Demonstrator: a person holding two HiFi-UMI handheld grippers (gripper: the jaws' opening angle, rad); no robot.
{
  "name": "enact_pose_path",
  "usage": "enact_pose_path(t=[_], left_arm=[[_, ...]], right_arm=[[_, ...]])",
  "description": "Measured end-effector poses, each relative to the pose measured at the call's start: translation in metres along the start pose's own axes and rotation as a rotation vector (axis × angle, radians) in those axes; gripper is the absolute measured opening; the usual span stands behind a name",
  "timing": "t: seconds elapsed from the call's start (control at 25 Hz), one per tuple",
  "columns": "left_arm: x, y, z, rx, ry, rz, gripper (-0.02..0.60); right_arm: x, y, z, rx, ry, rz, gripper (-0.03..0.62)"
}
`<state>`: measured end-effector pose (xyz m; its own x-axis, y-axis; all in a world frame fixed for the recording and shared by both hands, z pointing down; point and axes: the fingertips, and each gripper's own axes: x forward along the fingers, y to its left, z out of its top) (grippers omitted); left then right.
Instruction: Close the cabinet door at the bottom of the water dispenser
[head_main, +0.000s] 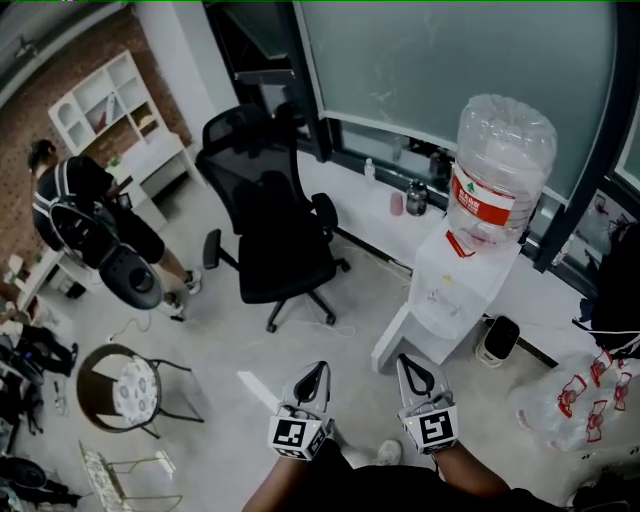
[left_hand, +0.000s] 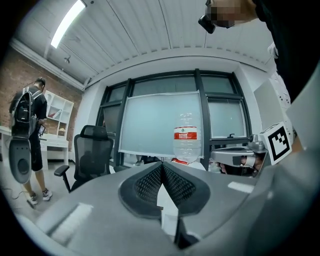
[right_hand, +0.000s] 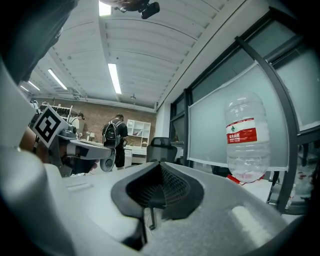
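White box-shaped water dispenser (head_main: 450, 285), its low white cabinet door (head_main: 392, 345) swung open, left gripper (head_main: 318, 368) and right gripper (head_main: 405, 360) nearby, jaws pressed together, empty

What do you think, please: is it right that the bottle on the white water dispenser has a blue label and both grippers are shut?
Not quite: the head view shows the label is red, not blue. The bottle does sit on the white water dispenser, and the left gripper and right gripper are shut.
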<state>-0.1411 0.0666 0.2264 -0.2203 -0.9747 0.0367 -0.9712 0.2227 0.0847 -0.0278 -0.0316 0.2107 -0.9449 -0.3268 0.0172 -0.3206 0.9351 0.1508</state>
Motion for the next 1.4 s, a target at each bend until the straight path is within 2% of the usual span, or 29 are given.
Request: enact_pose_path(t=[0.2,0.4,0.56,0.72,1.08,1.28,1.4], left_arm=[[0.042,0.018,0.001,-0.005,0.003,-0.084,0.018],[0.085,0.04,0.005,0.01,0.019,-0.209,0.018],[0.11,0.058,0.007,0.029,0.022,-0.302,0.018],[0.134,0.074,0.006,0.032,0.033,-0.39,0.018],[0.161,0.08,-0.012,0.022,0.079,-0.561,0.018],[0.167,0.074,-0.025,0.013,0.103,-0.606,0.018],[0.171,0.065,-0.035,0.01,0.121,-0.613,0.018]], right_arm=[[0.026,-0.018,-0.002,-0.008,0.022,-0.09,0.003],[0.057,-0.034,0.005,-0.003,0.026,-0.212,0.003],[0.074,-0.041,-0.005,0.022,0.045,-0.316,0.003],[0.093,-0.039,-0.003,0.01,0.057,-0.38,0.003],[0.086,-0.04,-0.027,0.058,0.128,-0.59,0.003],[0.075,-0.04,-0.038,0.062,0.181,-0.634,0.003],[0.068,-0.046,-0.039,0.027,0.172,-0.632,0.003]])
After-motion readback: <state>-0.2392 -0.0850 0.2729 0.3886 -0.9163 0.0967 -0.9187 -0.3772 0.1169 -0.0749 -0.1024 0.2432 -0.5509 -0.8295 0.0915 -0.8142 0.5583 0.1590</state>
